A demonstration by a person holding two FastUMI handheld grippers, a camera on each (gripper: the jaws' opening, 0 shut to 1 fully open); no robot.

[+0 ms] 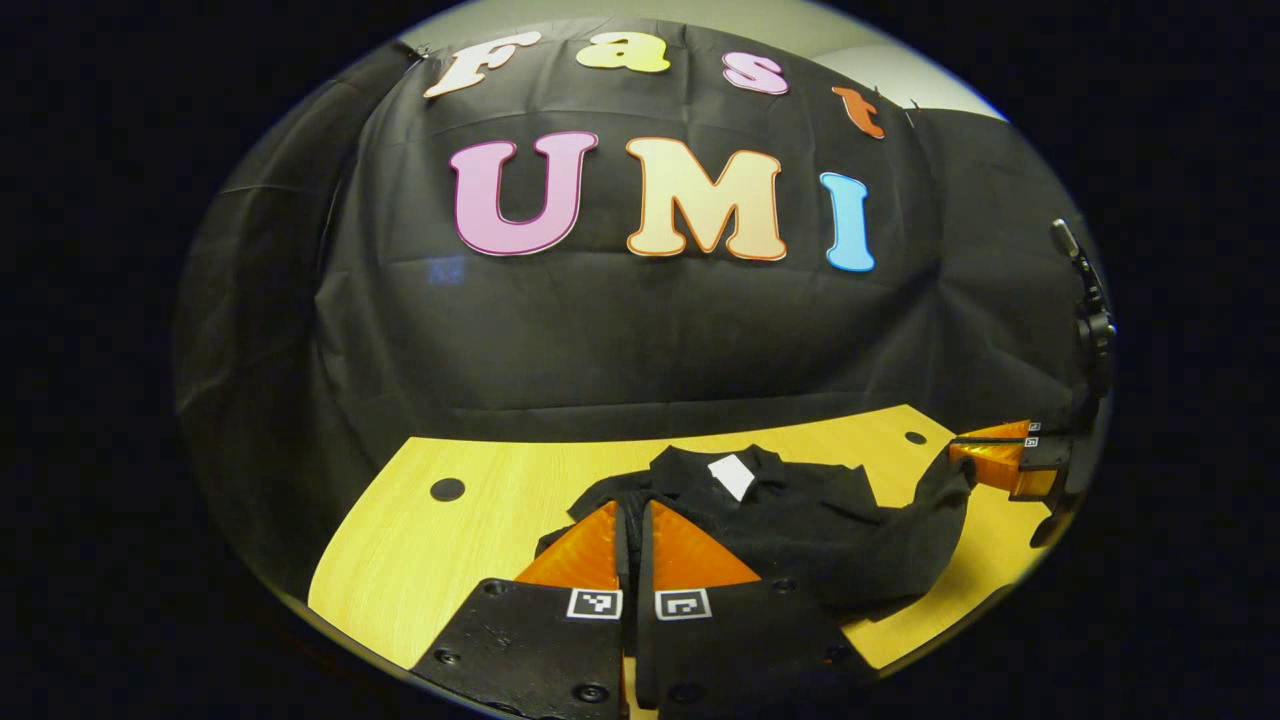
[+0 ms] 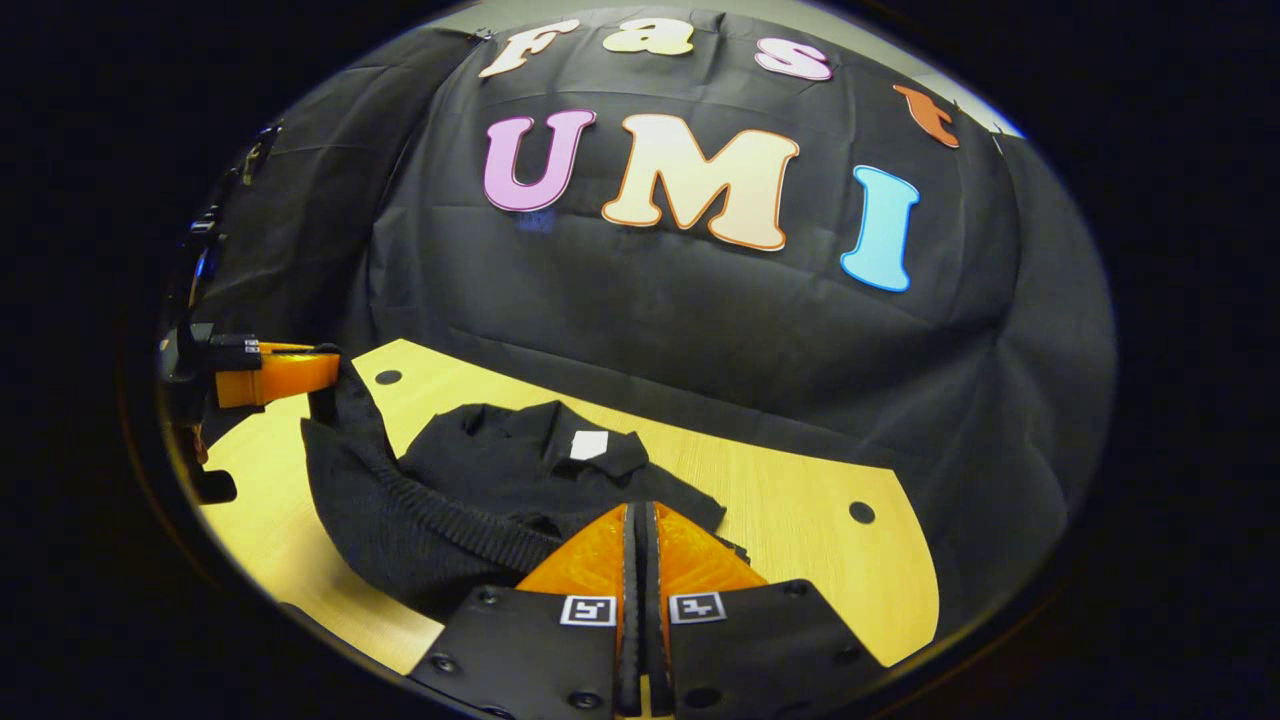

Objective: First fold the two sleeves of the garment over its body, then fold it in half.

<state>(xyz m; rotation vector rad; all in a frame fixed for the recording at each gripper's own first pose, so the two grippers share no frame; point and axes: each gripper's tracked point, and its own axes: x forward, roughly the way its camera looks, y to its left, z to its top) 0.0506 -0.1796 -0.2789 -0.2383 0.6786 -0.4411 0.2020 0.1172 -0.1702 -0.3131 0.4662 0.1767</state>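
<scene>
A black garment (image 1: 800,520) lies bunched on the yellow wooden table (image 1: 480,540), its collar with a white label (image 1: 733,475) toward the far side. My left gripper (image 1: 632,505) is shut on the garment's near edge. My right gripper (image 1: 958,452), seen at the far right, pinches another part of that edge, and the cloth stretches up to it. In the right gripper view the right gripper (image 2: 640,508) is shut on the garment (image 2: 480,470), and the left gripper (image 2: 325,375) holds the lifted ribbed edge at the left. The label (image 2: 588,444) faces up.
The table (image 2: 800,500) has round dark holes (image 1: 447,489) (image 2: 861,512) near its corners. The black cloth wall (image 1: 640,340) rises right behind the table's far edge. Bare wood shows on both sides of the garment.
</scene>
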